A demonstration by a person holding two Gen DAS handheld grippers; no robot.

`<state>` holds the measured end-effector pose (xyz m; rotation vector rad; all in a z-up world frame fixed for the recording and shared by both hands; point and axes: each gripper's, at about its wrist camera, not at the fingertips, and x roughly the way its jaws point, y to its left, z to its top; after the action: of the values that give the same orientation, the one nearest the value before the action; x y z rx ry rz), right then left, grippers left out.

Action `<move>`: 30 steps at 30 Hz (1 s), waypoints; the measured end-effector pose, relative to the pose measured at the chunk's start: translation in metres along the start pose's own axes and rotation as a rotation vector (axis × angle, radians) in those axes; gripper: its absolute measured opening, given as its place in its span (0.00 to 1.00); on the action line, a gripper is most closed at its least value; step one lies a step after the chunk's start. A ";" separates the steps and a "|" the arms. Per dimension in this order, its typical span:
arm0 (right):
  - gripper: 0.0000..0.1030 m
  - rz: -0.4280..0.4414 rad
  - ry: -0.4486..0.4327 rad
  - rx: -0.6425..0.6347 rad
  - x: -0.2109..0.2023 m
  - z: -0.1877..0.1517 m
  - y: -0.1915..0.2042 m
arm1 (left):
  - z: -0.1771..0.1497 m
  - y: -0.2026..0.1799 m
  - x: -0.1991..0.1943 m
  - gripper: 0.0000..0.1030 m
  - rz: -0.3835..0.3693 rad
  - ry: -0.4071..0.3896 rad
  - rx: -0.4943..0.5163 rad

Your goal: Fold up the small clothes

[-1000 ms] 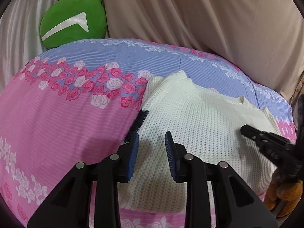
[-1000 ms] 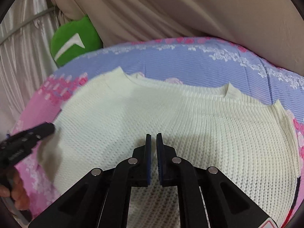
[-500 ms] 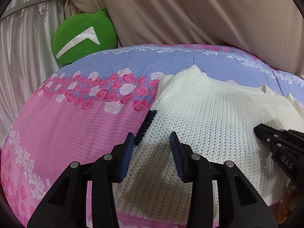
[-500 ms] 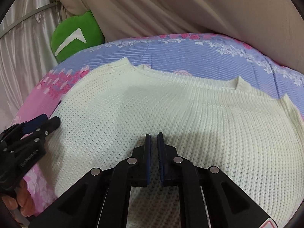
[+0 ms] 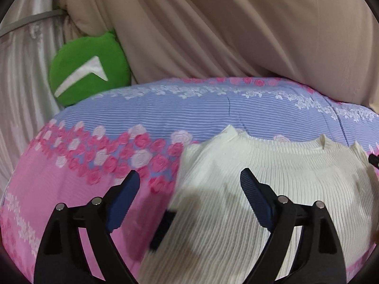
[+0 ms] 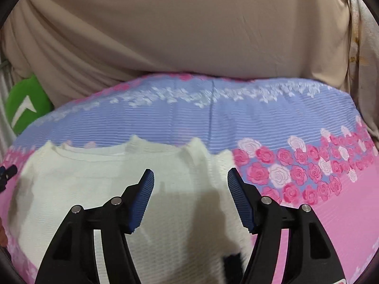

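Observation:
A cream knitted sweater [image 5: 272, 189] lies flat on the pink and blue floral bedspread [image 5: 78, 189]; it also shows in the right wrist view [image 6: 94, 189]. A dark patch [image 5: 163, 229] shows at its left edge and another [image 6: 233, 264] at its right edge. My left gripper [image 5: 189, 184] is wide open and empty above the sweater's left edge. My right gripper [image 6: 190, 181] is wide open and empty above the sweater's right part. The tip of the right gripper [image 5: 373, 159] shows at the far right of the left wrist view, and the left gripper's tip [image 6: 7, 171] at the far left of the right wrist view.
A green round cushion [image 5: 90, 71] with a white mark leans at the back left; it also shows in the right wrist view [image 6: 26, 104]. Beige draped cloth [image 5: 236, 28] rises behind the bed. A pale curtain [image 5: 21, 71] hangs at the left.
Both grippers have opened wide; the right was shut and the left half open. The left moved left and the right moved right, toward the sweater's two side edges.

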<state>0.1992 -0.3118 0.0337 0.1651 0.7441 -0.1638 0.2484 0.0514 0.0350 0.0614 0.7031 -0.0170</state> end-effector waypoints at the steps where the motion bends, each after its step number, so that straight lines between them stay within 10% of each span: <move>1: 0.62 0.016 0.028 0.014 0.010 0.002 -0.006 | 0.006 -0.003 0.015 0.82 -0.028 0.034 -0.007; 4: 0.50 0.024 0.097 0.015 0.035 0.003 -0.011 | 0.011 -0.008 0.051 0.69 -0.040 0.115 -0.035; 5: 0.16 0.032 0.112 -0.002 0.039 0.003 -0.007 | 0.011 -0.009 0.061 0.54 -0.038 0.138 -0.037; 6: 0.08 0.041 0.109 -0.004 0.039 0.006 -0.006 | 0.011 -0.011 0.070 0.50 -0.026 0.158 -0.037; 15: 0.15 0.001 0.042 0.044 0.019 0.011 -0.006 | 0.008 -0.014 0.055 0.49 0.047 0.108 -0.016; 20: 0.16 0.225 0.026 -0.126 -0.033 -0.006 0.079 | -0.017 0.012 -0.010 0.73 0.028 0.021 -0.023; 23: 0.16 0.349 0.128 -0.246 -0.026 -0.033 0.138 | -0.043 0.032 -0.029 0.76 -0.003 0.057 -0.077; 30: 0.15 0.309 0.158 -0.334 -0.003 -0.064 0.180 | -0.094 0.070 -0.016 0.78 -0.106 0.189 -0.248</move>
<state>0.1923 -0.1225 0.0055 -0.0270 0.8821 0.2699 0.1777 0.1269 -0.0226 -0.2142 0.8918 -0.0255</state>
